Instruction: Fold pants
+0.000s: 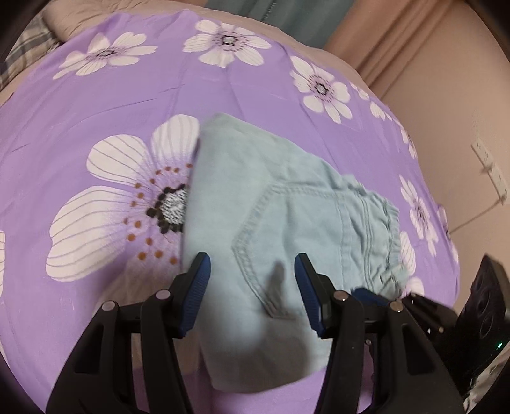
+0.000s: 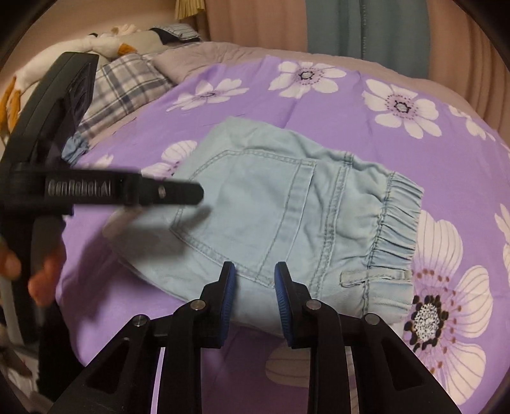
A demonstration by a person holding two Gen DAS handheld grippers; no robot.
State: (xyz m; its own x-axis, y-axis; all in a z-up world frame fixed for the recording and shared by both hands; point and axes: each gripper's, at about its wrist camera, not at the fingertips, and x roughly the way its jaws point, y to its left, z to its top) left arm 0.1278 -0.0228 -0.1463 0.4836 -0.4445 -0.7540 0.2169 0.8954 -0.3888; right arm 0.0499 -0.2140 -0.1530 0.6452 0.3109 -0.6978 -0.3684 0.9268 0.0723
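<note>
Light blue denim pants (image 1: 287, 207) lie folded into a compact bundle on a purple flowered bedsheet (image 1: 95, 111), back pocket up. Their elastic waistband (image 2: 398, 216) faces right in the right wrist view. My left gripper (image 1: 251, 264) hangs just above the near left part of the bundle, open, its shadow on the pocket. From the right wrist view the left gripper (image 2: 194, 192) shows side-on over the bundle's left edge, held by a hand (image 2: 35, 274). My right gripper (image 2: 255, 269) sits over the near edge of the pants (image 2: 271, 207), jaws narrowly apart, with no fabric pinched between them.
A plaid pillow (image 2: 127, 82) and a plush toy (image 2: 105, 41) lie at the head of the bed. Curtains (image 2: 334, 25) hang behind it. A wall socket (image 1: 491, 172) and dark gear (image 1: 484, 305) sit to the right of the bed edge.
</note>
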